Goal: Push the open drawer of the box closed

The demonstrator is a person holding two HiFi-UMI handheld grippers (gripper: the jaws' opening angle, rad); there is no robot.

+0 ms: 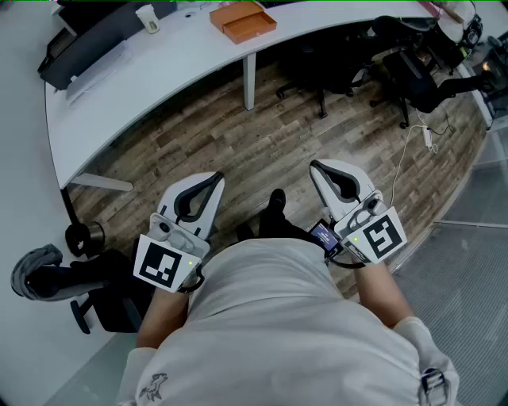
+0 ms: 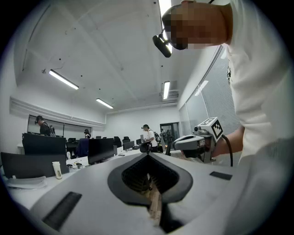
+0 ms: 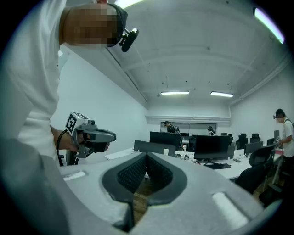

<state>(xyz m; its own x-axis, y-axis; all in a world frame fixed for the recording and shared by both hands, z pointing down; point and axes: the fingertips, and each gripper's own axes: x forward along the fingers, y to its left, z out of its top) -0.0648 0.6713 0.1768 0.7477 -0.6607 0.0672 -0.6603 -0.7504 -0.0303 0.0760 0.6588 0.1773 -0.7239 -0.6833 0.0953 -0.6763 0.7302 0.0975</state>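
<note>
Hovering close to the person's body in the lower middle of the frame, left gripper (image 1: pixel 213 182) and right gripper (image 1: pixel 317 169) point out over the wooden floor (image 1: pixel 262 135) — both with jaws pressed together, nothing between them. At top centre, the orange box (image 1: pixel 242 21) sits on the white desk (image 1: pixel 159 71) — well apart from either gripper.

The orange box (image 1: pixel 243 21), back from the bench's (image 1: pixel 182 67) curved front edge, is too small to tell open from closed, and the bench's far side is cut off.
</note>
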